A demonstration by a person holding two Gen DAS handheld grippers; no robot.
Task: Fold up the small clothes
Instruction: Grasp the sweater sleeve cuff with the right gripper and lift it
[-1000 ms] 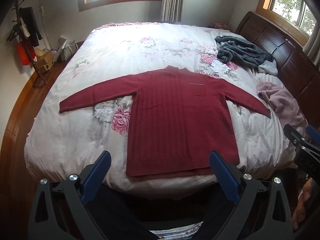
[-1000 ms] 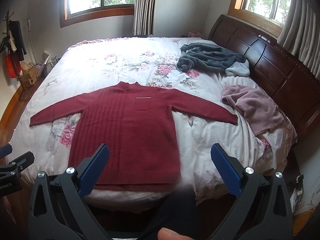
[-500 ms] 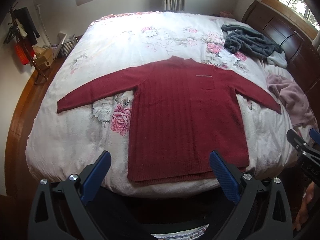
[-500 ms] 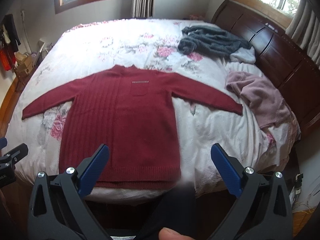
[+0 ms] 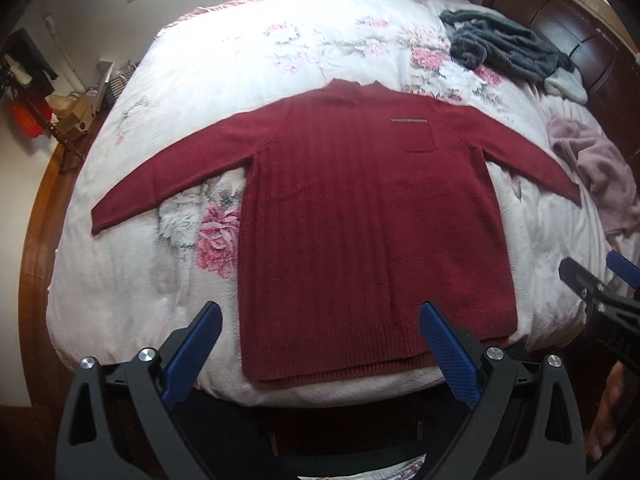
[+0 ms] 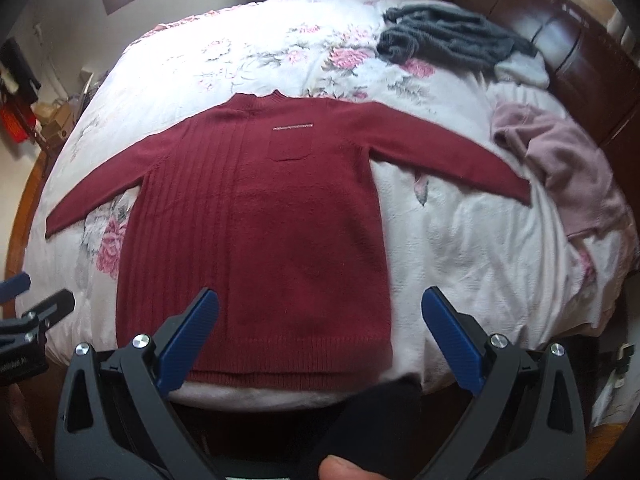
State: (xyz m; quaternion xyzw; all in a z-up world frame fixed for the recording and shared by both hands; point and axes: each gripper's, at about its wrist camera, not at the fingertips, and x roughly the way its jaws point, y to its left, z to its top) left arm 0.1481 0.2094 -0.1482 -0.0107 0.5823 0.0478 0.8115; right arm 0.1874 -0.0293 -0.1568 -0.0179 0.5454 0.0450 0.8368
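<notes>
Bed point(image 5: 132, 280) with floral cover. Red sweater point(image 5: 360, 220) flat on bed, sleeves spread, hem at near edge. Grey garment point(image 5: 504, 48) and pink garment point(image 5: 600, 164) near headboard side of bed. Left gripper point(image 5: 320, 344) and right gripper point(image 6: 320, 332) above near edge of bed, fingers wide apart, empty.

sweater point(image 5: 372, 216) lies flat on bed point(image 5: 132, 292); 2 garment heaps point(image 5: 508, 50) at its right.

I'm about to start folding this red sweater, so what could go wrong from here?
The red sweater has its hem at the bed edge, so a tug could slide it off. Its far sleeve tip lies next to the pink garment and might snag it. Both the left gripper and right gripper are open, holding nothing.
</notes>
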